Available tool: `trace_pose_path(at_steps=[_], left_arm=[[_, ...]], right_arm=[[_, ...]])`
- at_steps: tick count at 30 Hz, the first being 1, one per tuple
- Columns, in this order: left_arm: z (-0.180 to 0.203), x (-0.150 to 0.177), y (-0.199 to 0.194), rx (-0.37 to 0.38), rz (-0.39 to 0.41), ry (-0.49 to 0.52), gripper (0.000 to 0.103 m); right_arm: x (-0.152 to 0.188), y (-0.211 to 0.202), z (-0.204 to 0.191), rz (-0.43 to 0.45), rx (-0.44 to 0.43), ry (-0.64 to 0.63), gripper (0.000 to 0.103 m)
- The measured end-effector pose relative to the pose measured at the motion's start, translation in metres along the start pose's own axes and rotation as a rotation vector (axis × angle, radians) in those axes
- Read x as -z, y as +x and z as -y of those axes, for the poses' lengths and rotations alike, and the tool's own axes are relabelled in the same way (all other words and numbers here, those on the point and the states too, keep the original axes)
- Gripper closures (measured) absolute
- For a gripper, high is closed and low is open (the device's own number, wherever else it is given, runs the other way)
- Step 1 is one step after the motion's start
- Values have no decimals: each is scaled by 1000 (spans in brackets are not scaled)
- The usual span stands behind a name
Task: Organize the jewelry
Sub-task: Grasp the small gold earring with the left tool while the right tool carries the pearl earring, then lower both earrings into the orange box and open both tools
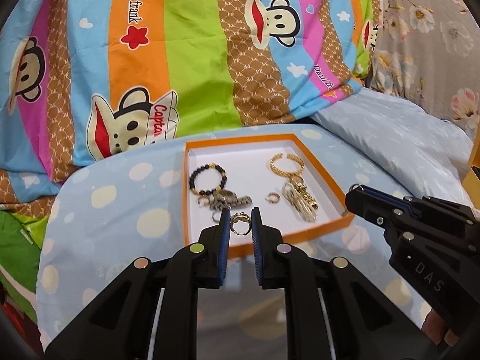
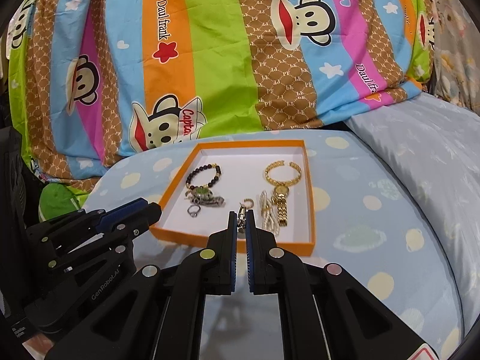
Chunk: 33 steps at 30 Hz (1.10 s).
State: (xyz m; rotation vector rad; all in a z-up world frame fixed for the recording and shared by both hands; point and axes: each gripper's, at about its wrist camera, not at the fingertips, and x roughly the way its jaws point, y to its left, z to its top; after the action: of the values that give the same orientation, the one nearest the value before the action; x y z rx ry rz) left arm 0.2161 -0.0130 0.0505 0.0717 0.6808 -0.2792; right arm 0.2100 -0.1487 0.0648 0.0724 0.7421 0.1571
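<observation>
far tray floor [image 2: 255, 157] bare | bracelets [image 2: 204, 177] flank | quilt [image 2: 210, 60] probably behind

Bedroom: cartoon quilt [image 1: 180, 45], pillow [image 1: 405, 150] on bed

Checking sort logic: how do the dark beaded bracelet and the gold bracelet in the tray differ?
Colour: the beaded bracelet is dark beads with a few gold ones; the gold bracelet is all gold links.
Shape: the beaded bracelet forms a closed loop; the gold bracelet has a gap at the far side.
Position: beaded sits left, gold right.
Shared: both lie flat inside the orange tray.
</observation>
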Motion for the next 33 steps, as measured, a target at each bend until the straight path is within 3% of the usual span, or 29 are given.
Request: trace_pose_path(at_steps=[17,33], left_arm=[[-24,-41,54,-44,25,-38,90],[-30,-41,95,-54,-7,-48,90]], right_arm=[[-41,64,12,-15,-11,17,97],[-45,110,13,-56,-4,1,97]])
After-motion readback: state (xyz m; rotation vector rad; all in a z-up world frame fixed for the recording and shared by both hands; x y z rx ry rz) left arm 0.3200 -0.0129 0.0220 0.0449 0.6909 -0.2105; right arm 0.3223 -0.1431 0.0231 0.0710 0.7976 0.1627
